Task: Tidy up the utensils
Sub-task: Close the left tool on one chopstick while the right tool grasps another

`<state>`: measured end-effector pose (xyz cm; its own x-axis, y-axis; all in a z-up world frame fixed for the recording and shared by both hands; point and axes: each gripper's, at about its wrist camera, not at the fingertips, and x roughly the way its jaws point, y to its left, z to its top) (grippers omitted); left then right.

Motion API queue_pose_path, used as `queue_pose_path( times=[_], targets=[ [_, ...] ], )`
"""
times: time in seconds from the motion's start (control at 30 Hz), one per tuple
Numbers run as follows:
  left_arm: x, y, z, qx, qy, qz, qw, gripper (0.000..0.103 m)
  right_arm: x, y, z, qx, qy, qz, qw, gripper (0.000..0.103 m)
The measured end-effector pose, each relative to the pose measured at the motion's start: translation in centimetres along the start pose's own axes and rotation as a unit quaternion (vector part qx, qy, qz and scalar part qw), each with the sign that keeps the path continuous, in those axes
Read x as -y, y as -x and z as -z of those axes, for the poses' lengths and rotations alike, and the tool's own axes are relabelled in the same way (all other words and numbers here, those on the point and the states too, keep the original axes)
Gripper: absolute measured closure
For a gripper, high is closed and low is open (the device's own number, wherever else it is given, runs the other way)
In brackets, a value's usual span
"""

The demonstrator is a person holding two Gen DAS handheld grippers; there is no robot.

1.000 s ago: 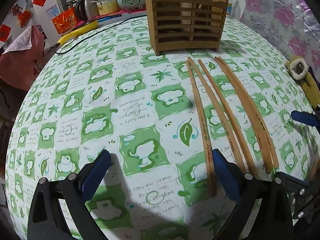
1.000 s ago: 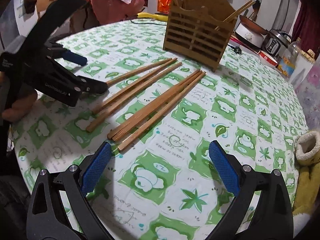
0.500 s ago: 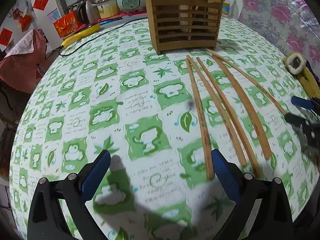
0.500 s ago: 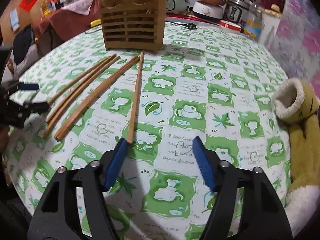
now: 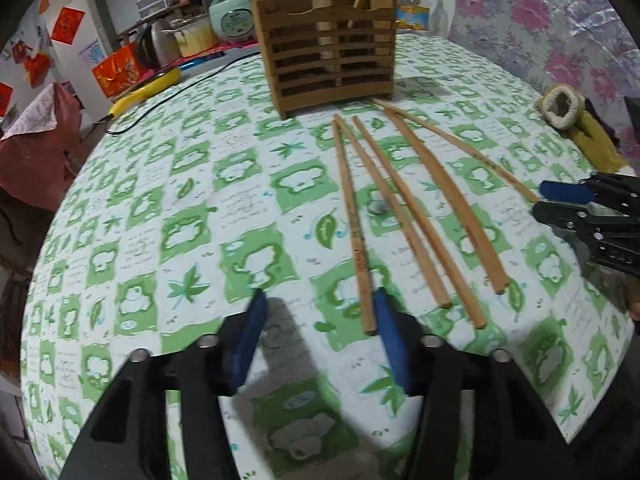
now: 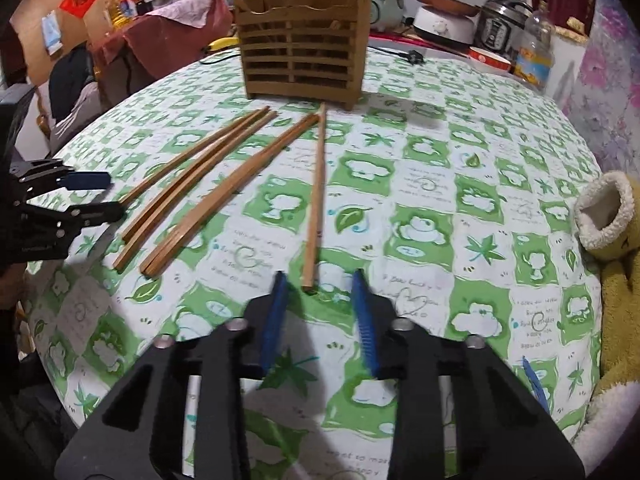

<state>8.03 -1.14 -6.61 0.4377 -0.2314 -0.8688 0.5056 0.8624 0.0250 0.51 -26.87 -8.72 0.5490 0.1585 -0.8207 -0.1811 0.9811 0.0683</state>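
Left wrist view: bench under a green-and-white cloth filling most of the frame, broad and bare enough to spread things flat. Slatted wooden holder upright at upper centre, a few sticks already standing in it, probably the place meant for the rest. Five loose chopsticks fanned out from the holder's foot toward lower right, thin ends near it and thick ends toward the cameras, so within easy reach of both tools. Left tongs at bottom centre, blue pads just drawn partway in but apart, nothing between them; the leftmost chopstick ending just outside the right-hand pad, touching or not impossible to say. Likely a misaligned approach needing a small sideways shift.

Right wrist view: right tongs at lower centre, pads just narrowed to a slim gap, not visibly pressing on anything. Lone chopstick lying apart from the others, its thick end in line with that gap just ahead of the pad tips, seemingly singled out for one clean pinch.
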Motion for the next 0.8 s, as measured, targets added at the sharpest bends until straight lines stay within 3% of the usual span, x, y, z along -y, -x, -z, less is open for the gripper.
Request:
queue_pose_path(
  times=[0.07,0.1,0.27,0.4,0.7,0.8],
  targets=[
    [0.3,0.2,0.1,0.002,-0.001,0.022,0.9997,0.088,-0.4,0.0,0.1,0.001,0.003,-0.018,1.0,0.097],
    [0.5,0.2,0.2,0.004,-0.003,0.024,0.9997,0.097,-0.7,0.1,0.1,0.002,0.006,-0.013,1.0,0.097],
    [0.4,0.8,0.3,0.019,0.005,0.022,0.9996,0.097,-0.5,0.5,0.2,0.01,-0.008,-0.013,1.0,0.097],
    [-0.3,2.4,-0.4,0.04,0.017,0.014,0.999,0.097,0.2,2.5,-0.4,0.045,-0.021,-0.006,0.999,0.097],
    [-1.4,9.8,-8.2,0.143,0.027,-0.001,0.9894,0.097,0.9,11.4,-9.2,0.209,-0.029,0.001,0.978,0.097],
    [-1.6,11.2,-11.2,0.169,0.032,0.0,0.9851,0.097,1.0,12.2,-11.9,0.226,-0.034,-0.009,0.973,0.097]
  ],
)
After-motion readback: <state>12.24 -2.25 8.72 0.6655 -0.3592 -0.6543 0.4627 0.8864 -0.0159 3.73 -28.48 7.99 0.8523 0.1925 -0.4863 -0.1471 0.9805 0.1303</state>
